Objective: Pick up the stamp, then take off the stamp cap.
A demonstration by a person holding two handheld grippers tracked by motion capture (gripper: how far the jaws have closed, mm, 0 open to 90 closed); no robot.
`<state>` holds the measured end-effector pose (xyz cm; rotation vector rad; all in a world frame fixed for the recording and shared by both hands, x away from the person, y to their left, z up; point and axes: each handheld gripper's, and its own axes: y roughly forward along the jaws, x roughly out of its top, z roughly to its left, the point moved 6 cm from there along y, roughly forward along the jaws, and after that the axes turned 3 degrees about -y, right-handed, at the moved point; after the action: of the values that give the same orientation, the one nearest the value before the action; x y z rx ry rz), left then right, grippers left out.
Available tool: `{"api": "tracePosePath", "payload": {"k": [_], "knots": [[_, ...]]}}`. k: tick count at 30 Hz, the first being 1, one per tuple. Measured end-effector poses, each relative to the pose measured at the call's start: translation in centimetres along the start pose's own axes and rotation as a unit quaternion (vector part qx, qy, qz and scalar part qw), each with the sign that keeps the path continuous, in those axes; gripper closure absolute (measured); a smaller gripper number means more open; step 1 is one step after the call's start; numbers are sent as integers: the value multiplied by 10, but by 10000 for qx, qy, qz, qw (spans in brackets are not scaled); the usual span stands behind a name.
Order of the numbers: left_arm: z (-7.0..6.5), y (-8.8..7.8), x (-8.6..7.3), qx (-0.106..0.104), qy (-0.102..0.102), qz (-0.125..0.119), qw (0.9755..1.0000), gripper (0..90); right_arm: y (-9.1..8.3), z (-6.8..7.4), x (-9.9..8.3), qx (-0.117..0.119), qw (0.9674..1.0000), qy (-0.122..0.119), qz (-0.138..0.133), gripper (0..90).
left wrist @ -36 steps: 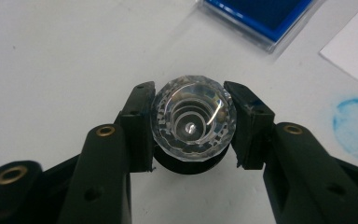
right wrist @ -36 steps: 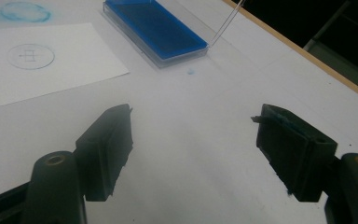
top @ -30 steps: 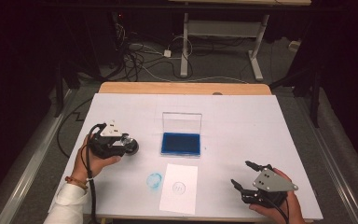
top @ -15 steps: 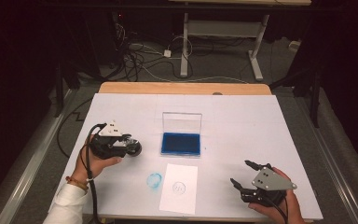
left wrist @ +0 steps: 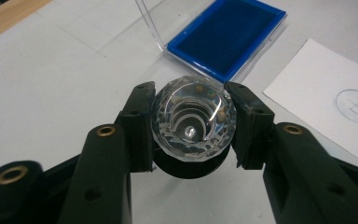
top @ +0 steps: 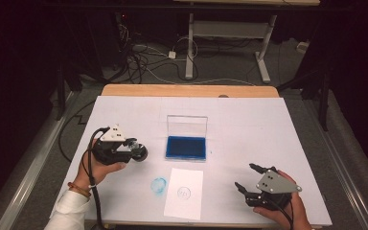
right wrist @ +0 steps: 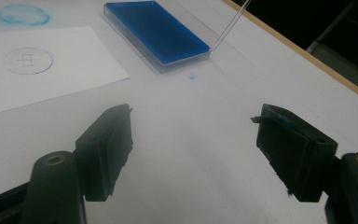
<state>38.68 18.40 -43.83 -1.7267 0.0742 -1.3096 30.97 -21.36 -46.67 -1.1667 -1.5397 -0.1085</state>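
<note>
On the desk (top: 268, 124) little has changed over the last second. The ink pad (top: 186, 147) sits open mid-desk, the paper (top: 184, 192) at the near edge. My left gripper (left wrist: 190, 122), toward the left edge, stays clenched on the clear-knobbed stamp (left wrist: 193, 119), barely shifted, so I judge inking comes next. My right gripper (right wrist: 193, 154) waits released by the near right corner.

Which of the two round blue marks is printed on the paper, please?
The faint ring with a cross inside sits on the white paper; the smudgier blue ring lies left of it, directly on the table.
</note>
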Motion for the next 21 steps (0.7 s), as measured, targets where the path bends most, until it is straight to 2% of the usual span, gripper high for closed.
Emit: {"api": "tracePosePath", "payload": {"k": [9,17,18,20,21], "knots": [[-10,5,5,-85,91,61,9999,549,-1,0,0,-15,10000,-1,2,269],[-18,3,10,-172,114,-32,9998,549,4,0,1,51,10000,61,-14,261],[-20,3,11,-190,131,-37,9997,549,5,0,2,134,9998,152,-51,262],[-23,4,14,-204,149,-53,9997,549,7,2,7,482,9970,576,-194,250],[-26,5,15,-228,170,-42,9996,549,9,2,13,459,9976,464,-216,249]]}}
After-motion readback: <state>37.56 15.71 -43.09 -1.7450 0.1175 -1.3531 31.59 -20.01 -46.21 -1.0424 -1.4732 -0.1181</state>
